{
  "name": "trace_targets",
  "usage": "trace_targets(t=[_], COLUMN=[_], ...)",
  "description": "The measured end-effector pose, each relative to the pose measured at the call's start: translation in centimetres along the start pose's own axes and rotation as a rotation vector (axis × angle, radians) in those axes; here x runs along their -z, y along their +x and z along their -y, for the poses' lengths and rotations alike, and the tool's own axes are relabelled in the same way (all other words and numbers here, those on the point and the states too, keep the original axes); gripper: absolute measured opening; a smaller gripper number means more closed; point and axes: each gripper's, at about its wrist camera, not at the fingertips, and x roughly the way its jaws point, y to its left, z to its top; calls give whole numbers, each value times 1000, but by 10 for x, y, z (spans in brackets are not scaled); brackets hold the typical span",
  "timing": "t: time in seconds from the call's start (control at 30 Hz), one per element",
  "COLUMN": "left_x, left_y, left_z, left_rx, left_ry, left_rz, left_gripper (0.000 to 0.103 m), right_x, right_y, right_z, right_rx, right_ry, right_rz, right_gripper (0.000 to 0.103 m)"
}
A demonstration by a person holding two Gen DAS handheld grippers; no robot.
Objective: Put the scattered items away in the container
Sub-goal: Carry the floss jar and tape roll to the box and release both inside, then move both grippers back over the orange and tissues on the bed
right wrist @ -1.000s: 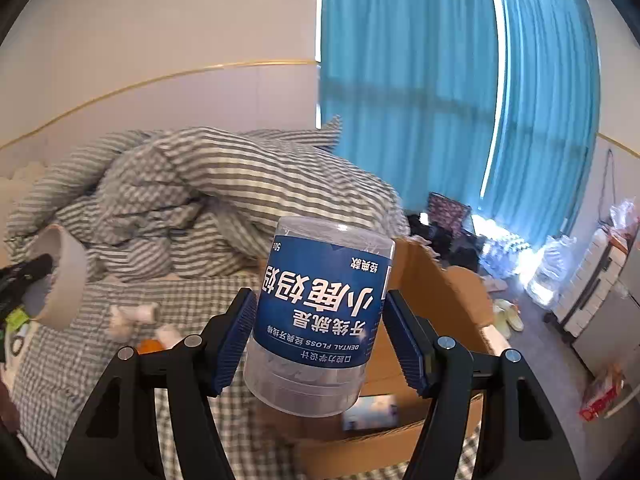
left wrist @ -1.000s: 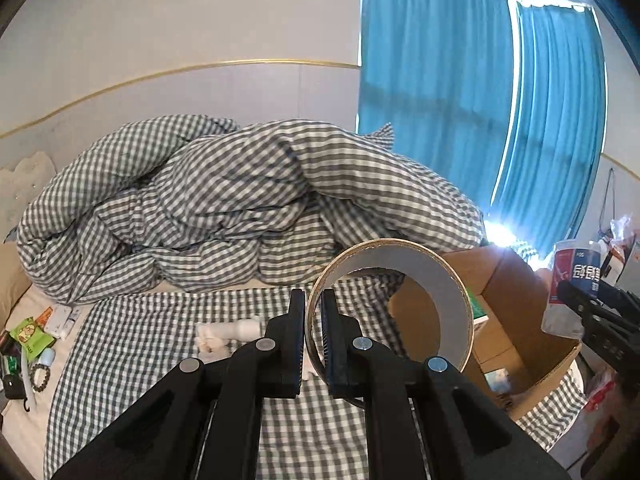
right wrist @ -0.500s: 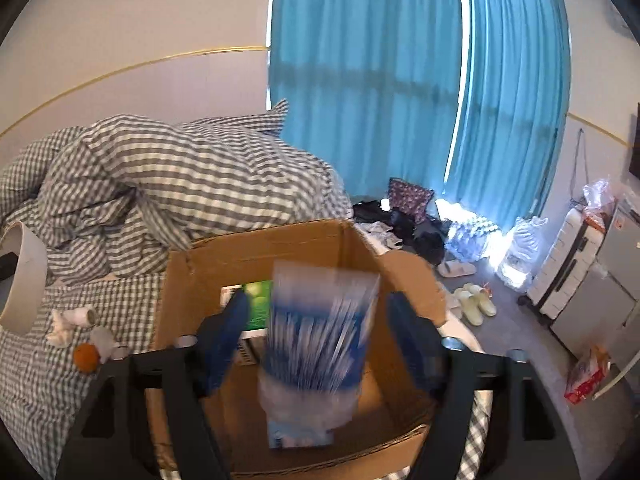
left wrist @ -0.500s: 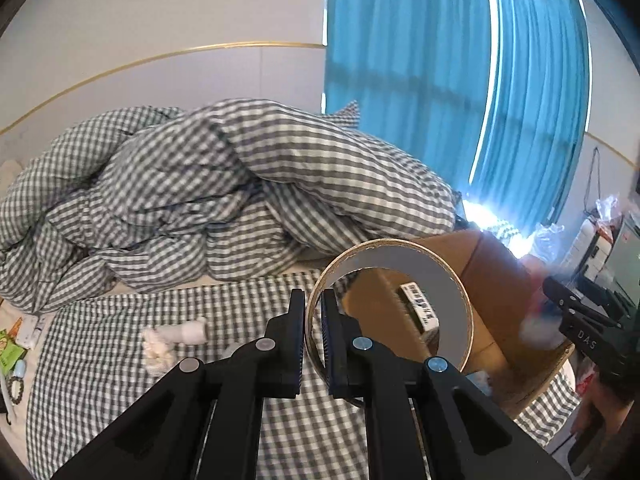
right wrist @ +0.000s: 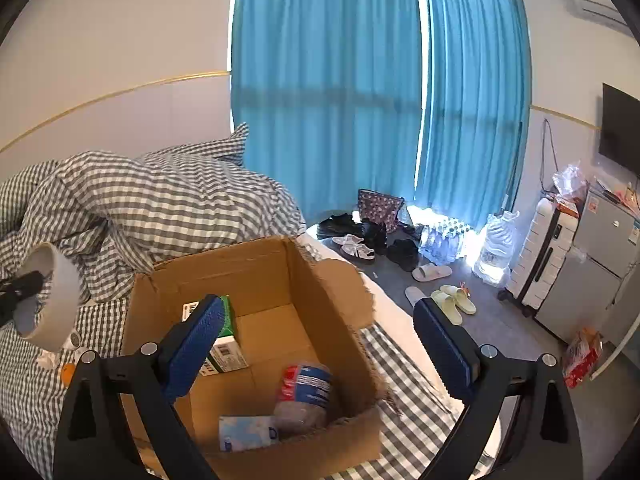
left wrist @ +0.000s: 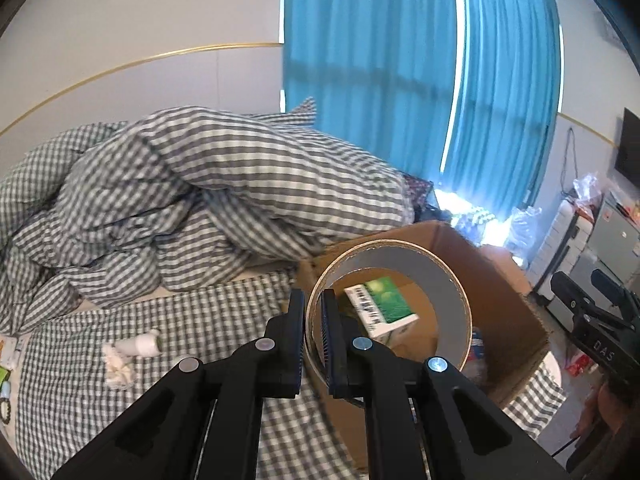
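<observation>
Your right hand-held gripper (right wrist: 320, 344) is opening, nothing between its jaws; the tub (right wrist: 306, 394) lies in the box (right wrist: 256, 268). Your left hand-held gripper (left wrist: 313, 336) clamps the tape roll (left wrist: 452, 304) at the box's edge: next, carry it over and let go.

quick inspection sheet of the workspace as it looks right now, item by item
surface: bed with a checked sheet, rumpled quilt behind.
job's things: cardboard box open on the bed; inside lie a green carton, a floss jar and a small blue pack. Tape roll held at the box's edge.
clutter: white bottle and crumpled tissue on the sheet.
grippers: left claw shut on the tape roll's wall; right claw over the box, jaws opening, nothing between them.
cables: one hanging on the far wall.
surroundings: blue curtains, shoes, water bottles, suitcase on the floor.
</observation>
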Motion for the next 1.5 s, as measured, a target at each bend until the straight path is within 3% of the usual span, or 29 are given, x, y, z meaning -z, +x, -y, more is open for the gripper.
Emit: trace_targets(t=[0.43,0.53,0.6,0.8,1.07,1.3,1.5], left_x=[-13,-15,-16,-18,-23,-20,-14], left_y=[40,44,46,35,19,-1,-25], left_z=[80,90,94,100,94,67,26], left_rx=[86,89,95,80,65,29,-26], left_ry=[86,97,102,118,122,96,60], left_rz=[-26,-28,-31,20,53,68,79], left_gripper=[10,26,49,82,83,103,103], right_x=[-2,0,1,3,4,1,-8], right_y=[-23,-26,-26,-27,-36,-44,-59], right_z=[45,52,56,60,59,45,14], right_rx=[41,46,30,26,24,18,-8], right_ry=[42,53,67,80,93,92,66], right_rz=[35,32,27,28,36,43,68], right_gripper=[96,96,96,96,96,100,103])
